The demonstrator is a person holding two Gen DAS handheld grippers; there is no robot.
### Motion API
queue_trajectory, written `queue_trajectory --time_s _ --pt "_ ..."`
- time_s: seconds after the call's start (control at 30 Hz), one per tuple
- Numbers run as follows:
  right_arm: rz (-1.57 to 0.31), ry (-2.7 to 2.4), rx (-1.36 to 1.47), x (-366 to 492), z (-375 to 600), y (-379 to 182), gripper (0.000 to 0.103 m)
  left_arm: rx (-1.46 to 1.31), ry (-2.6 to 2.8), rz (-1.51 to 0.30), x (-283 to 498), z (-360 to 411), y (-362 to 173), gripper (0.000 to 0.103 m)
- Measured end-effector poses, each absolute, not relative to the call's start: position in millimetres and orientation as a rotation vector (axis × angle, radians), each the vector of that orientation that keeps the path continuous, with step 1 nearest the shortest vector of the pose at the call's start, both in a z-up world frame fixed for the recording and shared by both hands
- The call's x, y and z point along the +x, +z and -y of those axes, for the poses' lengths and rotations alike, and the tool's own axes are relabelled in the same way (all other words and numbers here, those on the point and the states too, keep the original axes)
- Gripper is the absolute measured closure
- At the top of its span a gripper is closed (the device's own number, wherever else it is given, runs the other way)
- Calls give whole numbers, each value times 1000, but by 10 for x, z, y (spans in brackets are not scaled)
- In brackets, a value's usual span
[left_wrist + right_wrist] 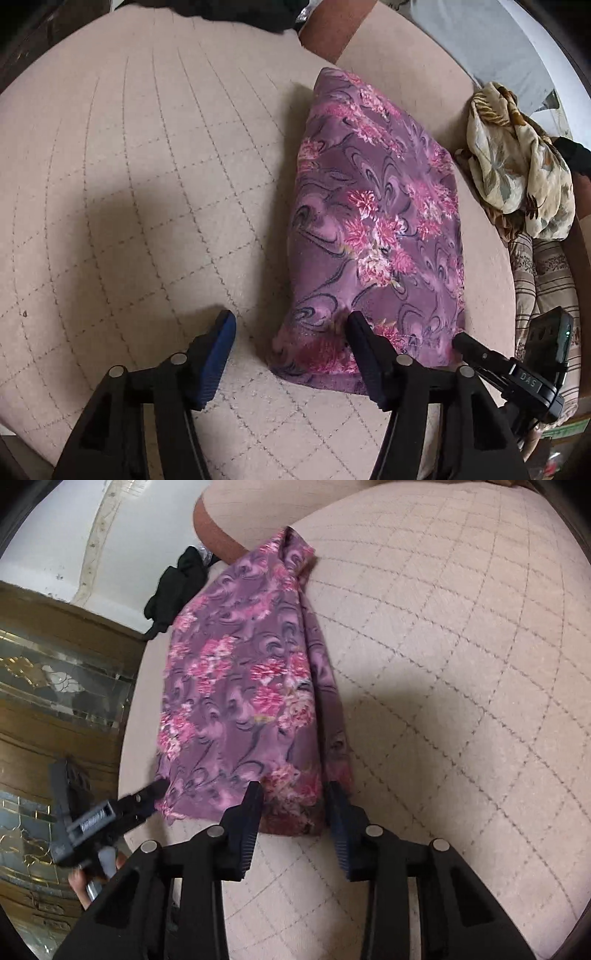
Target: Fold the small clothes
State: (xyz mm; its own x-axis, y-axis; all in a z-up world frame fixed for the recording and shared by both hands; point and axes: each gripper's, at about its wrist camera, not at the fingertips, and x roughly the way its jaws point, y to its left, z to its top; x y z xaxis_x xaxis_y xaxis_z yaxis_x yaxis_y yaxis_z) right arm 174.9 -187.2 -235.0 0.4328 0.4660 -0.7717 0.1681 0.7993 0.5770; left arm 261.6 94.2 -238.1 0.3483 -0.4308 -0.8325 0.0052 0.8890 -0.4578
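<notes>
Purple floral garment [373, 236] lies folded into a long narrow shape on a beige quilted surface [147, 184] stitched in a diamond grid; whether that surface is a bed or a cushion cannot be told. Nearest the left wrist camera, the left hand-held gripper [291, 332] stands with its jaws apart over the garment's near left corner: one blue-padded finger is over bare quilting, the other over the cloth's near hem, and no clamping on the fabric is visible. In the right wrist view, the right hand-held gripper [295, 801] is at the same near hem, its jaws apart and straddling the right-hand folded edge; the cloth sits between the fingers, but the pads do not visibly press it. Each hand-held gripper shows in the other's view, at the garment's near corner. Beyond the near hem the garment runs away from both cameras, narrowing toward its far end. To its right in the left view, a crumpled cream leaf-print cloth [517, 162] sits at the surface's edge. At the far end, a dark garment [177, 587] lies bunched.
</notes>
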Motion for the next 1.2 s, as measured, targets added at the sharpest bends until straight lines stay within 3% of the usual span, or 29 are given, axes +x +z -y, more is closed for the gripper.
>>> queue_trajectory --time_s 0.03,0.07,0.1,0.13,0.3,0.47,0.67,0.7,0.73,0.77,0.8,0.83,1.07,1.13,1.2 --pt "-1121 197 657 1739 1882 -2372 73 -434 -310 -1185 2600 -943 -2378 60" --pt "-1114 198 663 1730 1892 -2372 78 -458 -343 -1186 2589 -932 -2398 72" --pt "-1114 191 649 1714 1898 -2351 96 -455 -338 -1186 2572 -925 -2410 82" --pt "-1118 189 634 1710 1888 -2354 97 -453 -321 -1175 2538 -948 -2388 90" --pt "-995 161 618 1587 1994 -1978 97 -407 -300 -1086 2285 -956 -2219 93" --pt "-1102 87 507 1700 1856 -2300 97 -365 -264 -1099 2340 -910 -2259 93" --pt "-1107 105 457 1690 1836 -2329 94 -398 -256 -1146 2368 -1036 -2291 76" --pt "-1105 116 479 1682 1868 -2301 87 -411 -264 -1141 2371 -1082 -2280 67" --pt "-1097 126 518 1661 1927 -2253 70 -433 -274 -1127 2355 -1117 -2256 54" --pt "-1070 124 555 1624 2005 -2197 57 -458 -268 -1105 2342 -1180 -2224 46" --pt "-1048 110 577 1588 2066 -2161 36 -466 -258 -1096 2347 -1166 -2208 35" --pt "-1029 88 602 1552 2134 -2141 34 -480 -247 -1087 2353 -1192 -2201 34" --pt "-1092 152 663 1621 2079 -2346 40 -503 -287 -1174 2444 -1115 -2408 35" --pt "-1103 135 616 1659 2008 -2341 67 -494 -279 -1166 2437 -1102 -2417 35" --pt "-1129 120 566 1676 1929 -2387 73 -463 -284 -1157 2427 -1044 -2401 36"
